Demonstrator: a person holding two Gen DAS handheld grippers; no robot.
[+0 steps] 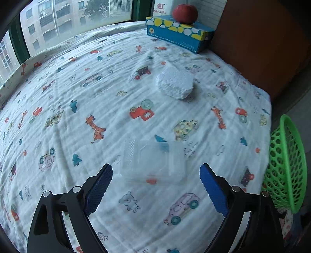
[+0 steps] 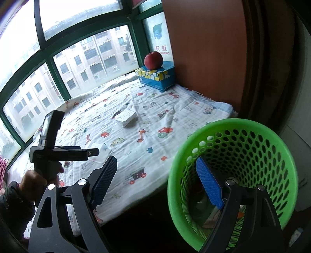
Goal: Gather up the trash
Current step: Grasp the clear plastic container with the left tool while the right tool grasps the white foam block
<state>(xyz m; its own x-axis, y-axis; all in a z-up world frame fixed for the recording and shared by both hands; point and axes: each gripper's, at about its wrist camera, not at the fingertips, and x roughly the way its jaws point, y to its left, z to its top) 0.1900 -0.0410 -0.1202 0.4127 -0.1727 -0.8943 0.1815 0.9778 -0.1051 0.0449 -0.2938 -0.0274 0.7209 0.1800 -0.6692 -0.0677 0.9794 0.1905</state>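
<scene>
Two wide, empty grippers: left gripper (image 1: 156, 186) hovers just near of the clear plastic clamshell tray (image 1: 153, 161), apparently lying crosswise on the printed cloth (image 1: 77, 109); right gripper (image 2: 156, 182) straddles the green perforated basket's (image 2: 243, 124) rim.

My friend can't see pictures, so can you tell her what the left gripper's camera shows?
The open left hand-held gripper hovers over a clear plastic container lying on a cartoon-print cloth. Farther back lies a white foam piece, and an apple sits on a blue tissue box. A green basket stands at the right edge.
</scene>
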